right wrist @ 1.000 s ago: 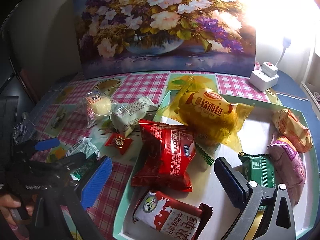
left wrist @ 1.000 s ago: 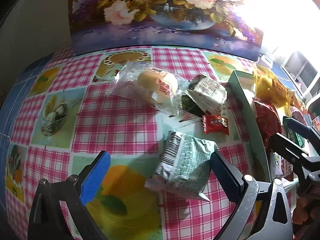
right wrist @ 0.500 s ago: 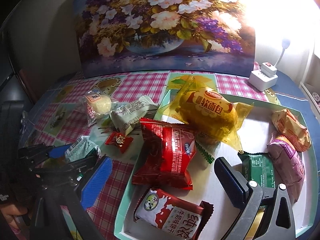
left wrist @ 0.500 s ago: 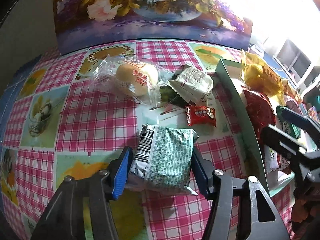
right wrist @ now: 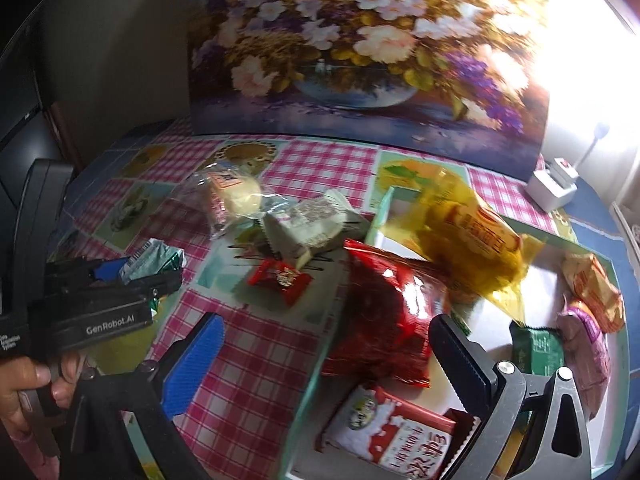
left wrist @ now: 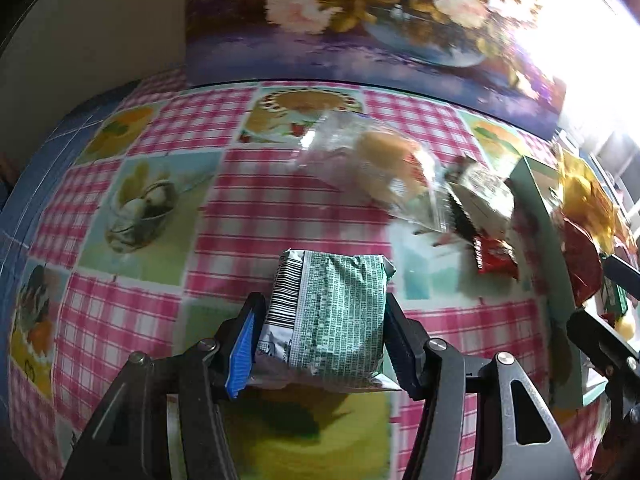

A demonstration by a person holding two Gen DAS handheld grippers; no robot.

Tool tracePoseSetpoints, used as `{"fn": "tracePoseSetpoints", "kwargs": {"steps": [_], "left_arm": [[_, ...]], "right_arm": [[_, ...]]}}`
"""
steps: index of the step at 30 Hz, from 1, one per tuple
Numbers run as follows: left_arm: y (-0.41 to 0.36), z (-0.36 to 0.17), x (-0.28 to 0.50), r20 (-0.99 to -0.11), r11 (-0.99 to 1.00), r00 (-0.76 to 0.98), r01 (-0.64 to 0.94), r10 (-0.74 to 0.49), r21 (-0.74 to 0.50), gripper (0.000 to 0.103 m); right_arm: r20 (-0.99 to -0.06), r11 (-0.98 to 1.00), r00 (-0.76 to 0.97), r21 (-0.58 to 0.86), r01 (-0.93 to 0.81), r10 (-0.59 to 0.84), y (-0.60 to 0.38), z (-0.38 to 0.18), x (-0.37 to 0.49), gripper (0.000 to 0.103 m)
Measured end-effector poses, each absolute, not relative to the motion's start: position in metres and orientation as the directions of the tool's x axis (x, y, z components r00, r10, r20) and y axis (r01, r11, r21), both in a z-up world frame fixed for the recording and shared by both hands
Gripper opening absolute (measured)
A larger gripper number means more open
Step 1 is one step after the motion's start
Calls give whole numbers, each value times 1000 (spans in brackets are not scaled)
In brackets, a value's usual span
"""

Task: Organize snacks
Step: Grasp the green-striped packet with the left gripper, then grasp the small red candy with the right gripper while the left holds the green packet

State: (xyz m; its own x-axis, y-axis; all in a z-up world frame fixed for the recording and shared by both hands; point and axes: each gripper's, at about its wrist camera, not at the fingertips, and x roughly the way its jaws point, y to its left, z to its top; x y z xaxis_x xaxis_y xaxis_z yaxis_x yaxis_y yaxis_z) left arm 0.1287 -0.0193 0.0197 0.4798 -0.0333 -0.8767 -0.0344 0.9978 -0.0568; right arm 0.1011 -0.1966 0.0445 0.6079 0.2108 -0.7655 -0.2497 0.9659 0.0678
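Pinching a crinkly green foil packet (left wrist: 332, 312) low in the frame, the left gripper (left wrist: 320, 340) jaws have just been closing. Beyond, the right gripper (right wrist: 324, 360) is gaping empty over the glossy-wrapper-filled rectangular tray (right wrist: 384, 204) on the checked surface (left wrist: 256, 216).

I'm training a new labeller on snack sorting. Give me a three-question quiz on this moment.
1. True or false: the left gripper is shut on the green packet.
2. Which small item lies on the tablecloth beside the tray?
A. a red candy
B. a banana
C. a spoon
3. Fill in: the right gripper's jaws stand ____ with nothing between them.

Key
1. True: both pads press the packet's sides.
2. A: the red candy lies just outside the tray's wall.
3. open: it hovers over the tray's edge, near the red bag.
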Motion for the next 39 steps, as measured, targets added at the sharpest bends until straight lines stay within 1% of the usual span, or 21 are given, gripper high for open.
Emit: {"fn": "tracePoseSetpoints", "kwargs": {"steps": [5,11,14,16,18,20,22,24,27,32,33,36,37,39], "left_arm": [[-6,16,124,-870,996,492,-70,-19,-62,59],[6,12,123,-863,993,504,-92,-21,-78,59],[10,11,123,-859,992,512,-91,-31,-90,59],[12,11,122,-856,991,516,-90,-43,-104,59],[15,11,121,-853,989,520,-92,-49,-113,59],[18,11,121,-851,988,523,-96,-52,-119,59],[20,12,119,-848,987,527,-97,-61,-131,59],[21,12,119,-846,986,529,-97,-66,-137,59],[21,12,118,-845,986,531,-96,-68,-140,59],[21,12,118,-844,986,532,-96,-68,-139,59],[22,12,118,-844,986,532,-96,-67,-139,59],[22,12,117,-844,986,532,-97,-66,-138,59],[22,12,117,-844,986,532,-97,-65,-137,59],[22,12,117,-844,986,532,-96,-64,-134,59]], "right_arm": [[-759,960,616,41,-276,210,-182,52,100,103],[-738,942,643,-29,-335,206,-155,61,96,102],[-749,924,625,-42,-380,223,-142,57,95,95],[-768,913,597,-37,-406,234,-134,49,99,86],[-785,907,575,-39,-419,232,-129,42,102,75],[-796,904,562,-44,-424,224,-125,36,107,69],[-805,908,554,-47,-416,212,-123,31,114,66],[-810,916,549,-39,-399,204,-125,28,121,60],[-822,932,541,-36,-360,177,-128,23,133,60],[-841,943,522,-48,-331,140,-130,14,146,56],[-845,945,518,-47,-325,136,-130,13,147,50],[-851,948,501,-7,-317,161,-134,9,150,44],[-850,948,501,-6,-318,162,-134,9,150,44],[-848,949,504,-8,-317,161,-134,9,149,38]]}}
